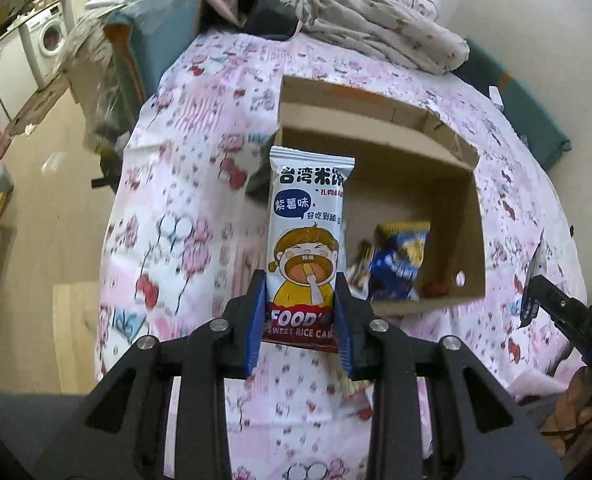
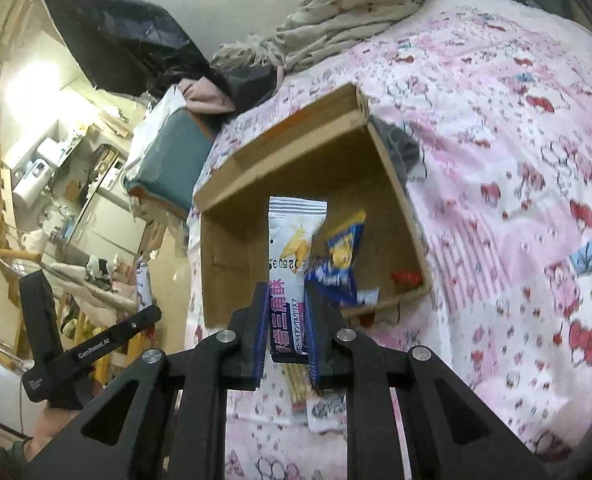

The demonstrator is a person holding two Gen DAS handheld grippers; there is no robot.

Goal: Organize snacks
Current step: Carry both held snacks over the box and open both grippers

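Observation:
My left gripper (image 1: 300, 292) is shut on a white rice cake packet (image 1: 306, 236) with a cartoon child, held upright above the bed. Just beyond it lies an open cardboard box (image 1: 468, 216) with a blue and yellow snack bag (image 1: 398, 264) and a small red item (image 1: 434, 286) inside. My right gripper (image 2: 284, 300) is shut on a white and purple snack packet (image 2: 292, 240), in front of the same box (image 2: 224, 248). In the right wrist view the blue and yellow bag (image 2: 342, 256) and red item (image 2: 406, 278) rest in the box. The right gripper (image 1: 536, 300) also shows at the left wrist view's edge.
The box sits on a bed with a pink patterned cover (image 1: 200, 200). A heap of bedding (image 1: 384, 28) lies at the far end. More snacks (image 2: 308, 396) lie on the cover under the right gripper. The left gripper's black handle (image 2: 76, 352) shows in the right wrist view. Cluttered floor lies to the left.

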